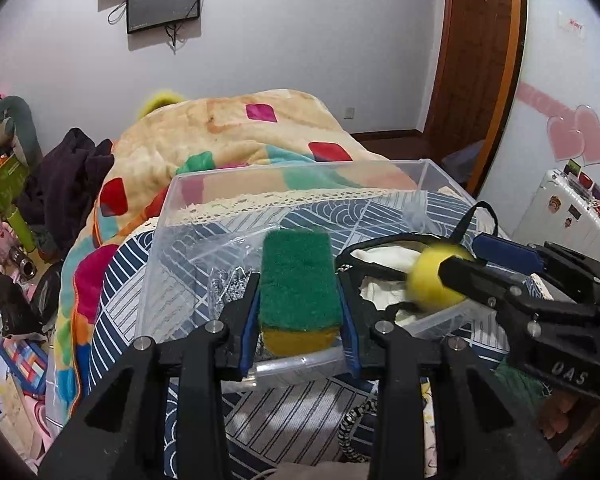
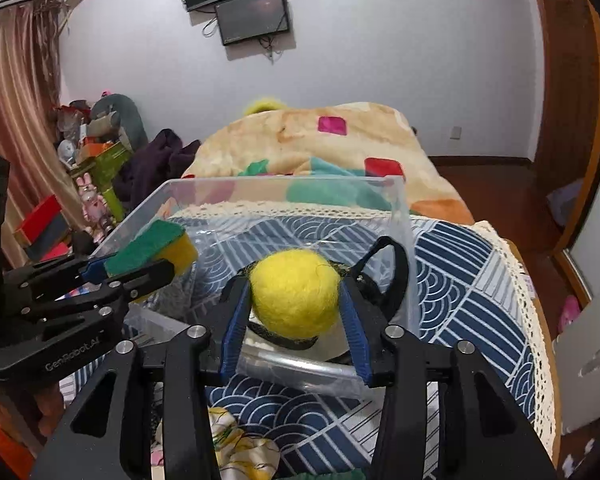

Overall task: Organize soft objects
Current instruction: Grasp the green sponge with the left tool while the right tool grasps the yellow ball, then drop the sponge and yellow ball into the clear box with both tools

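My left gripper (image 1: 298,292) is shut on a green-and-yellow sponge (image 1: 297,280) and holds it over the near edge of a clear plastic bin (image 1: 300,168). The sponge also shows in the right wrist view (image 2: 156,246), held by the left gripper (image 2: 140,264). My right gripper (image 2: 296,300) is shut on a yellow felt ball (image 2: 294,294) above the bin's near right part (image 2: 396,208). In the left wrist view the ball (image 1: 432,280) is blurred, with the right gripper (image 1: 452,268) around it. A cream bag with black straps (image 1: 384,264) and a clear plastic wrapper (image 1: 228,252) lie in the bin.
The bin stands on a bed with a blue-and-white patterned cover (image 2: 460,280). A colourful blanket (image 1: 228,128) is heaped behind it. Dark clothes (image 1: 68,168) and cluttered toys (image 1: 4,216) lie at the left. A white suitcase (image 1: 568,208) stands at the right.
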A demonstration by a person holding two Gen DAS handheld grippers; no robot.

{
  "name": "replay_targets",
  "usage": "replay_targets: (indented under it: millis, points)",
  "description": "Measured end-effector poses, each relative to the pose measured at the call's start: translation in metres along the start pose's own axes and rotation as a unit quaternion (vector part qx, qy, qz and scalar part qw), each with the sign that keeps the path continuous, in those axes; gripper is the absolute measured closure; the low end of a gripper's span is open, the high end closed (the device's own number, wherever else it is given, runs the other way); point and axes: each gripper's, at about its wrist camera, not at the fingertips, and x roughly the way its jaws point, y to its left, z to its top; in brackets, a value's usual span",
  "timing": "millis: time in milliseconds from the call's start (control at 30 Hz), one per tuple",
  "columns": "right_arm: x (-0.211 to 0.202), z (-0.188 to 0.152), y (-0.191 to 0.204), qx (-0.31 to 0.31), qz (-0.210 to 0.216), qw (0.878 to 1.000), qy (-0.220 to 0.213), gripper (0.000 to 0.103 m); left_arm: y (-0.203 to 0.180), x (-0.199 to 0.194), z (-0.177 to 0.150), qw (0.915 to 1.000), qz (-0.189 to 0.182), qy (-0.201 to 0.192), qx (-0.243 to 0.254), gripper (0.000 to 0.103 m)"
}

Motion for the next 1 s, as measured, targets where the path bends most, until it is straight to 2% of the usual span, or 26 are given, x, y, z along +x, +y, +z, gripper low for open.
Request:
replay_targets:
  millis: [100, 267, 333, 433, 600, 700, 800, 1000]
  points:
    - [-0.003, -0.001, 0.002, -0.006, 0.004, 1.000, 0.000, 0.044, 0.000, -0.006, -0.001, 1.0000, -0.004, -0.003, -0.002, 0.058]
    - [-0.010, 0.000, 0.005, -0.018, -0.005, 1.000, -0.008, 0.043, -0.003, -0.026, -0.003, 0.9996, 0.003, -0.029, 0.005, 0.048]
    - [-0.019, 0.000, 0.005, -0.019, -0.007, 1.000, -0.020, 0.041, -0.005, -0.039, -0.003, 0.9989, 0.004, -0.047, 0.010, 0.037]
    - [-0.035, 0.001, 0.006, -0.021, -0.016, 0.999, -0.043, 0.033, -0.007, -0.058, -0.007, 0.9973, 0.000, -0.072, 0.015, 0.035]
    - [-0.059, 0.005, 0.007, -0.025, -0.009, 0.997, -0.075, 0.025, -0.008, -0.078, -0.017, 0.9959, 0.007, -0.088, 0.021, 0.028]
    - [-0.068, -0.001, 0.008, -0.028, -0.006, 0.996, -0.084, 0.021, -0.006, -0.085, -0.028, 0.9959, 0.006, -0.088, 0.019, 0.023]
    - [-0.070, -0.011, 0.010, -0.032, -0.006, 0.997, -0.076, 0.020, -0.005, -0.085, -0.041, 0.9968, 0.003, -0.077, 0.017, 0.021]
    - [-0.053, -0.037, 0.014, -0.029, 0.019, 0.999, -0.031, 0.020, -0.005, -0.076, -0.074, 0.9992, -0.002, -0.039, 0.008, 0.021]
